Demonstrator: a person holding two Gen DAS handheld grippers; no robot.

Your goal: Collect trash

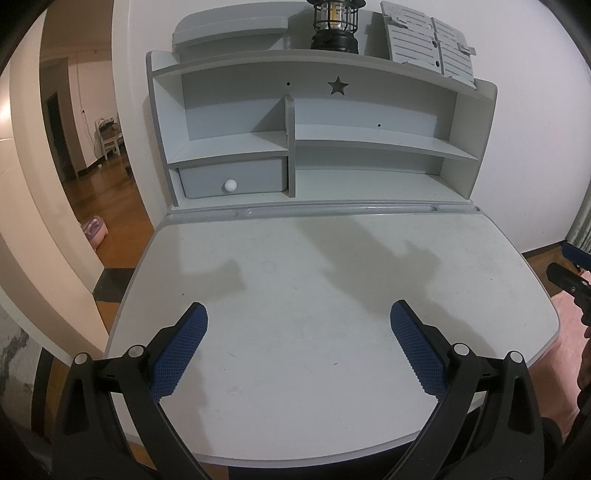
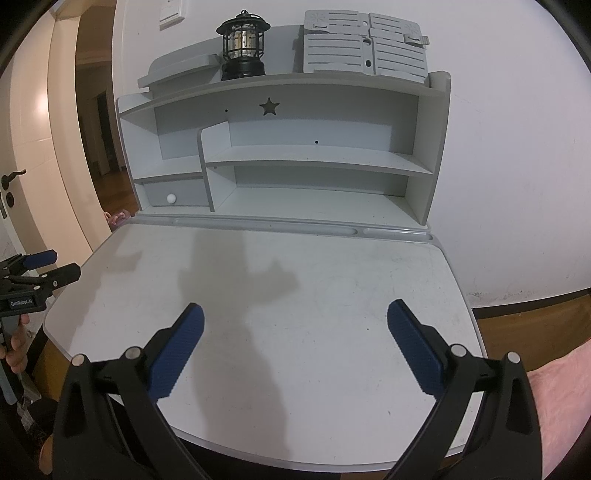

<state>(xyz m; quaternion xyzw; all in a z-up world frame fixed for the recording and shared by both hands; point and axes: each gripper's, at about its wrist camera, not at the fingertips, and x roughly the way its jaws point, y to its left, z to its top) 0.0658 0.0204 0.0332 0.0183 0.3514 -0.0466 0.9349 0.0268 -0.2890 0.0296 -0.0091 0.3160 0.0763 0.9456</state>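
Note:
No trash shows in either view. My left gripper (image 1: 298,314) hangs open over the near half of a pale grey desk top (image 1: 314,258), its blue pads (image 1: 184,347) wide apart with nothing between them. In the right wrist view my right gripper (image 2: 295,314) is open the same way above the desk top (image 2: 332,280). The left gripper (image 2: 51,264) also shows at the left edge of the right wrist view, beside the desk's left side. A bit of the right gripper (image 1: 570,273) shows at the right edge of the left wrist view.
A grey hutch (image 1: 317,144) with shelves stands at the back of the desk, with a small drawer and white knob (image 1: 230,185) at lower left. On top sit a black lantern (image 1: 334,26) and a grey slatted stand (image 1: 428,40). A doorway (image 1: 81,147) opens at the left.

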